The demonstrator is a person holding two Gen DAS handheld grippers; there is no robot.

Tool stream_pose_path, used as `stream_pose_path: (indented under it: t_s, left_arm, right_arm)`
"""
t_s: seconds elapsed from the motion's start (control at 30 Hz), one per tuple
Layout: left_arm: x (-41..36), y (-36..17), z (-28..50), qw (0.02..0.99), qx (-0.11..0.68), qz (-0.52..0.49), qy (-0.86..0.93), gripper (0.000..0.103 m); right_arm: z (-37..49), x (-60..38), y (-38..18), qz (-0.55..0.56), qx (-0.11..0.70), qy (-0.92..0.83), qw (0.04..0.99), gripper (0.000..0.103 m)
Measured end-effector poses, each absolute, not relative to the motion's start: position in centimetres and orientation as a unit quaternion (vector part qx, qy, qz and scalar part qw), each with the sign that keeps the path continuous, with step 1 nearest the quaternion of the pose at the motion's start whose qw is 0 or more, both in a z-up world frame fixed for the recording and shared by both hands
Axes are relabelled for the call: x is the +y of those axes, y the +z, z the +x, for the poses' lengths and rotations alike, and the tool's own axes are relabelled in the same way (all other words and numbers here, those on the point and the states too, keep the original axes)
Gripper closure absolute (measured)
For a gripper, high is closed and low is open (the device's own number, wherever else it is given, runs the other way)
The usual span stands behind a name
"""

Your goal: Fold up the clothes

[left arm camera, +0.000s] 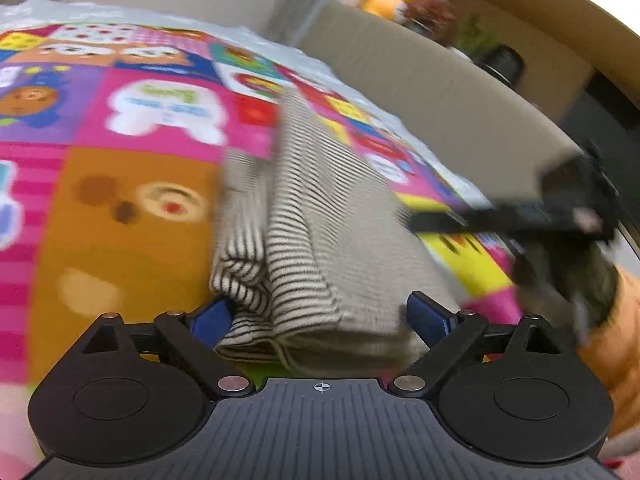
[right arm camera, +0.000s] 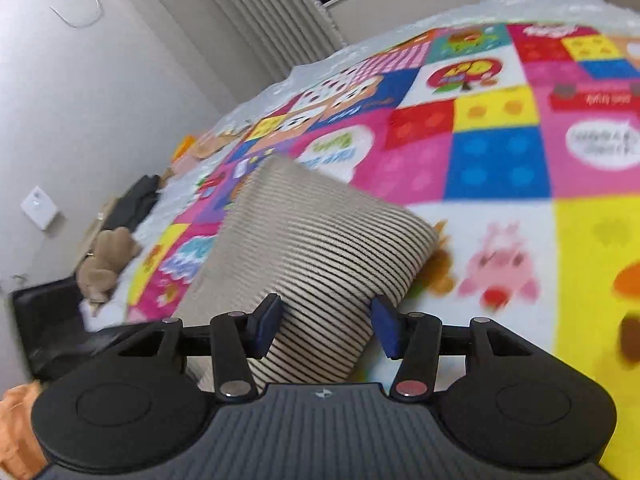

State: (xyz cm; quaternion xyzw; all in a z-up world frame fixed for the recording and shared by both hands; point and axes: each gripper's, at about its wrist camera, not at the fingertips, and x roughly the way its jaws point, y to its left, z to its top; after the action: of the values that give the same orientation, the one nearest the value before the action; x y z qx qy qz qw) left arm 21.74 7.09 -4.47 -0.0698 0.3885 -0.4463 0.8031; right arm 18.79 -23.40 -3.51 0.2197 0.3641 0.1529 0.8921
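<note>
Striped garment [left arm camera: 304, 216] lengthwise away from camera

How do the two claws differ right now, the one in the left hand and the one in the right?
The left claw is spread wide, straddling the whole end of the folded black-and-white striped garment; the right claw is set narrower, over only part of that garment.

The left claw's blue pads stand clear of the cloth; the right claw's left pad sits against it.

Both are black with blue pads, angled down over the colourful cartoon play mat.
</note>
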Motion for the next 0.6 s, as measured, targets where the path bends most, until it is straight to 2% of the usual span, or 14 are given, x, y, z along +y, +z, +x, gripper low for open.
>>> stream_pose_path:
  t_s: [0.1, 0.3, 0.6]
  left_arm:
    - [5.4, -4.6, 19.9, 0.79, 0.392, -0.065, -0.467, 0.006]
    - [4.1, -4.2, 17.6, 0.775, 0.392, -0.075, -0.489, 0.005]
    - [8.3, 0.9, 17.9, 0.854, 0.302, -0.089, -0.415, 0.005]
  right_arm:
    - [19.2, -23.7, -3.6, 0.187, 0.358, 0.146, 0.903, 0.048]
    - [19.0, -22.6, -3.4, 0.111, 0.333, 0.125, 0.928, 0.047]
    - [13.1, -20.4, -1.9, 0.052, 0.268, 0.157, 0.949, 0.044]
